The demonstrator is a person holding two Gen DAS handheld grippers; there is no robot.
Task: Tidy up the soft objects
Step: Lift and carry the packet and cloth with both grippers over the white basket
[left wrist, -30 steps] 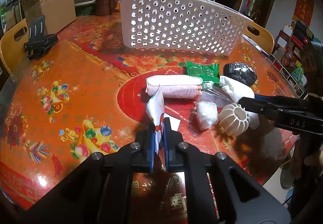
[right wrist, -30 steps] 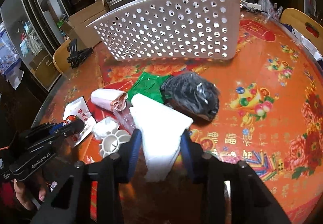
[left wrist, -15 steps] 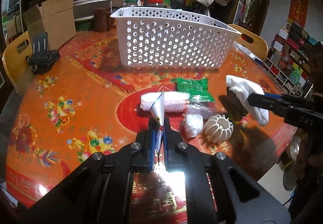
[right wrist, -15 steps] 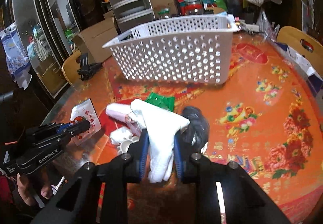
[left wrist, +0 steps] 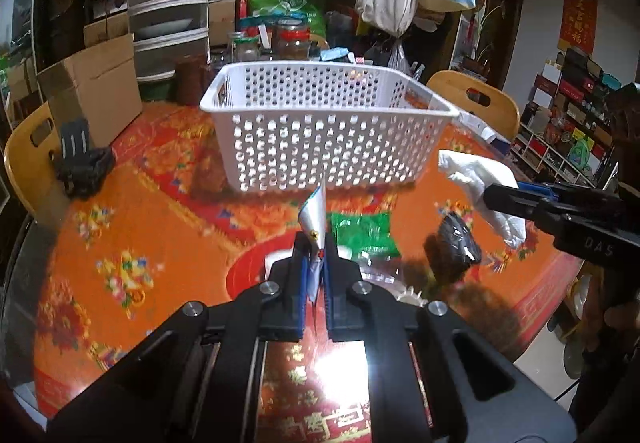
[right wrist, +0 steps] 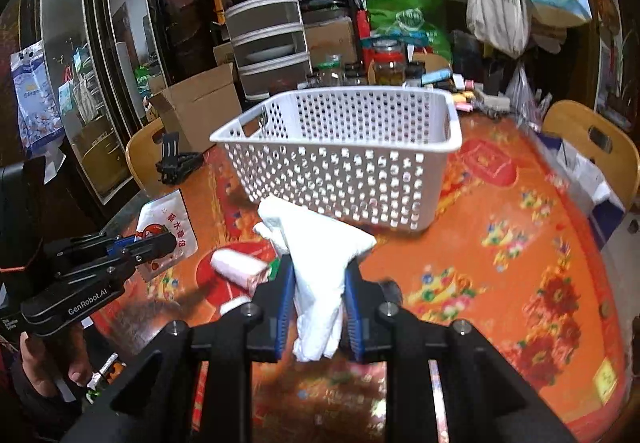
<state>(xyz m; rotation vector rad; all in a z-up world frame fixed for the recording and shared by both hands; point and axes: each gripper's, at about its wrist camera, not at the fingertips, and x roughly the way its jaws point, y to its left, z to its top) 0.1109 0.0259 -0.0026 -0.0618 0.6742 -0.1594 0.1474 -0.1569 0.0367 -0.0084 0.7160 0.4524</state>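
My left gripper is shut on a flat white printed packet that stands up edge-on between its pads; the same packet hangs from that gripper in the right wrist view. My right gripper is shut on a folded white cloth, also seen as a white cloth lifted over the table at right. A white perforated basket stands ahead, open top up. On the table lie a green packet, a black pouch and a pink-white roll.
The round table carries a red-orange patterned cover. A black clamp stand sits at the left edge near a cardboard box. Wooden chairs flank the table. Jars, bags and drawers crowd the back.
Both grippers have risen from the table with their loads, the packet and the cloth lifted clear. The right jaws closed tighter on the cloth. The basket now sits lower in view, showing its open top.
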